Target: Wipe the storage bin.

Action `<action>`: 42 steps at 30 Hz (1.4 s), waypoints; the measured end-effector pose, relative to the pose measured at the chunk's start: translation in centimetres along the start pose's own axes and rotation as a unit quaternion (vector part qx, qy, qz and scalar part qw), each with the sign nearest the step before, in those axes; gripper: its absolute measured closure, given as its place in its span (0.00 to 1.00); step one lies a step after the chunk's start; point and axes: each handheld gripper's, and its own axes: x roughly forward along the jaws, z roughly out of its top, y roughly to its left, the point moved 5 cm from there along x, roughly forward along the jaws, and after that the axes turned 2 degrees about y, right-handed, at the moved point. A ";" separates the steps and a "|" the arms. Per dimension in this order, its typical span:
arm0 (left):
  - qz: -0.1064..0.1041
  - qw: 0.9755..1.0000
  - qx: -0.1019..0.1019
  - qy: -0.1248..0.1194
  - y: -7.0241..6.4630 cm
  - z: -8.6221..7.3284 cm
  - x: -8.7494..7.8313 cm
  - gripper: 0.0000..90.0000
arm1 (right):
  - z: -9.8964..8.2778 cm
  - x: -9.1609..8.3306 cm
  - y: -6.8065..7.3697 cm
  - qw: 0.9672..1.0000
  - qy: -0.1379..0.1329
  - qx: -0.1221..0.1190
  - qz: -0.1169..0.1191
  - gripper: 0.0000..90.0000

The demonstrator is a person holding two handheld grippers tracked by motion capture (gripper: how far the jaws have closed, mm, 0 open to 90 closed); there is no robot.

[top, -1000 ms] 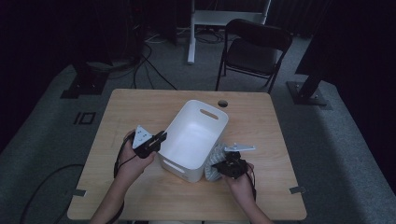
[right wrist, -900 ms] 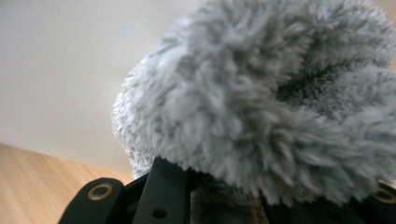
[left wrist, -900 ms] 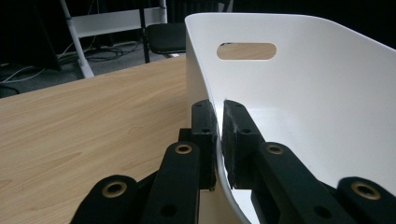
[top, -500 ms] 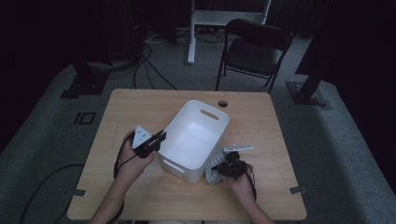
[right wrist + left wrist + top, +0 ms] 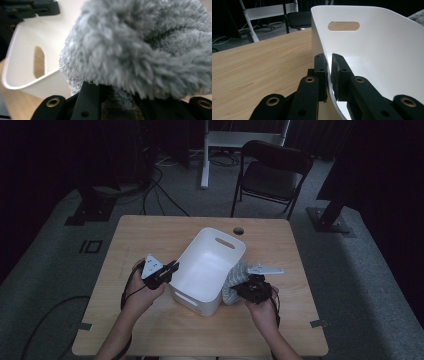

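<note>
Grey fluffy cloth, bunched and pinched in the right tongs at lower centre-right of the high view, hangs just beside the white bin, not yet inside. The left tongs, lower centre-left, clamp the bin's near rim, steadying it on the wooden desk. Lifting the cloth over the wall and dropping it in likely remains.

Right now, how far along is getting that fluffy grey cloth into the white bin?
Done: the left tool is clamped on the white bin's rim, and the right tool grips the fluffy grey cloth. In hand: the cloth is beside the bin's outer wall. Left: lifting it over the rim and dropping it inside.
</note>
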 end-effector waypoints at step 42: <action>0.011 1.000 -0.002 0.007 0.0 0.1 0.1 0.92 | 0.0 0.5 -2.1 0.999 0.013 0.032 0.010 0.85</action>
